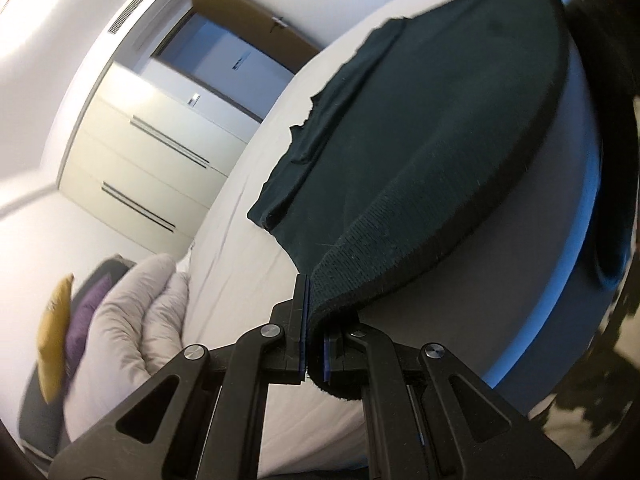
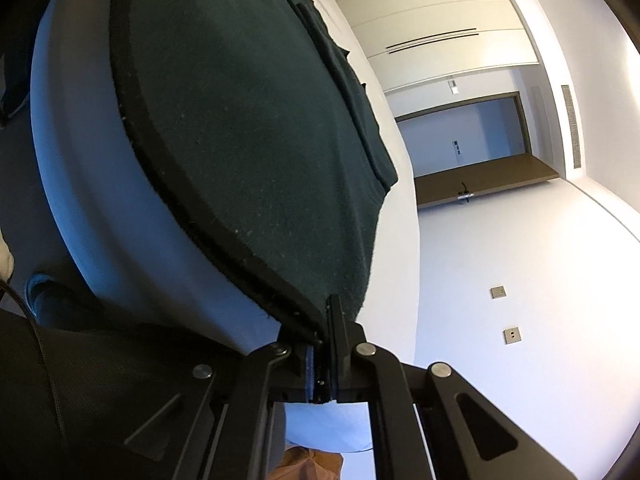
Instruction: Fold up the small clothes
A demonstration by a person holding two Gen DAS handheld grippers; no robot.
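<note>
garment [image 1: 420, 128] flat on bed [image 1: 248, 220] | long axis away | both tools [image 1: 314, 344] [image 2: 326, 360] clamp near hem

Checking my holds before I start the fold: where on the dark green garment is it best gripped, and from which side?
Grip the dark green garment at the two corners of its ribbed hem, coming in from the near edge of the white bed. That thick band overhangs there, so fingers slide round it. The left gripper and right gripper are already shut on those corners.

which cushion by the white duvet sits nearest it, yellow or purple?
The purple cushion: it lies right against the white duvet. The yellow cushion sits on the purple one's far side.
</note>
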